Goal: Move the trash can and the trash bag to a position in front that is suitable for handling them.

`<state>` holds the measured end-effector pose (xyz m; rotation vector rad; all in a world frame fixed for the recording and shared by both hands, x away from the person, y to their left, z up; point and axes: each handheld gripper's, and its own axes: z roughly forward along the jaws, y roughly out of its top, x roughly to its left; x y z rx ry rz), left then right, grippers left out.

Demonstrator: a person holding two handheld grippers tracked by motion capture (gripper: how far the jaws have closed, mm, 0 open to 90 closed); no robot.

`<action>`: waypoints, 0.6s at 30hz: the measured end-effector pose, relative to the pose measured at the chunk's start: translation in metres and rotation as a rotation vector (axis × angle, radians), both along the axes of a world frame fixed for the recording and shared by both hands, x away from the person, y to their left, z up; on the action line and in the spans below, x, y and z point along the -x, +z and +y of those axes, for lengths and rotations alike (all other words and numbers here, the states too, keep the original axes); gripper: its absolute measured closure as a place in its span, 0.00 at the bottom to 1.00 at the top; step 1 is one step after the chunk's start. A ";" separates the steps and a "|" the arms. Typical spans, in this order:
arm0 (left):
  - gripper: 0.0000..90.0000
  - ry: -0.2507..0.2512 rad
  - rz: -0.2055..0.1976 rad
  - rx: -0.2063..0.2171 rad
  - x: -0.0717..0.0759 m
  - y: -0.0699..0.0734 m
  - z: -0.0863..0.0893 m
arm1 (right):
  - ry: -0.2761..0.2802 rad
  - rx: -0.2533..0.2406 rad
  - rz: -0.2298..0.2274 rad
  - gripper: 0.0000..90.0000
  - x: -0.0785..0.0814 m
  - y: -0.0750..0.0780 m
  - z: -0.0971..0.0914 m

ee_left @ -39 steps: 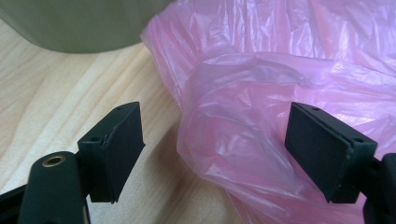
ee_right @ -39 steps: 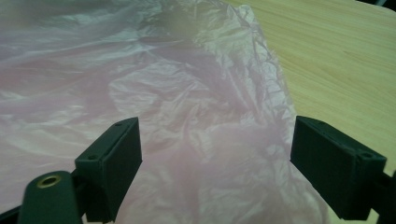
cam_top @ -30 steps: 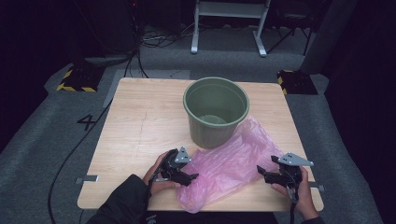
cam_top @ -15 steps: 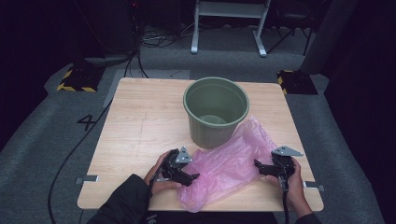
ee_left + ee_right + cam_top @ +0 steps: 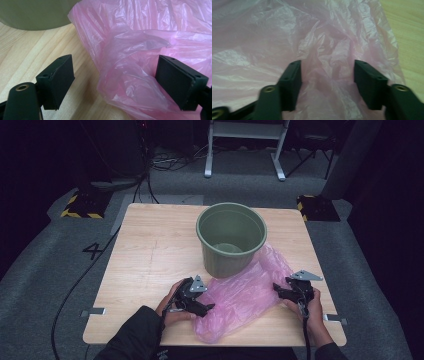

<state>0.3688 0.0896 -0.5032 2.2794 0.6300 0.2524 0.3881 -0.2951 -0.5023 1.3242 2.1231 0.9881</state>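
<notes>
Pink plastic bag point(image 5: 245, 295) lies crumpled on counter point(image 5: 150, 250), near edge, touching base of green bucket point(image 5: 231, 239). Film thin, light, limp, slippery; likely to slide or tear if pinched thinly. Best hold: bunched fold at rim, each side.

Left gripper point(image 5: 200, 304) at bag's left edge, low, pointing right; jaws wide apart, bunched fold between them, one pad touching film, not clamped.

Right gripper point(image 5: 286, 292) at bag's right edge, pointing left; jaws have just been closing, film ridge between them, pads not yet pressing.
</notes>
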 end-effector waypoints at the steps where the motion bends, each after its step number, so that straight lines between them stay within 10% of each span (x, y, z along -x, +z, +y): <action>1: 0.17 0.002 0.000 0.000 -0.001 0.000 -0.001 | 0.016 -0.004 -0.003 0.57 -0.004 0.000 -0.001; 11: 0.17 0.015 -0.003 0.001 -0.008 0.000 -0.003 | 0.083 -0.047 0.008 0.87 -0.030 0.001 -0.010; 18: 0.17 -0.002 -0.031 -0.015 -0.006 0.002 -0.003 | 0.174 0.031 -0.048 0.95 -0.039 0.001 -0.006</action>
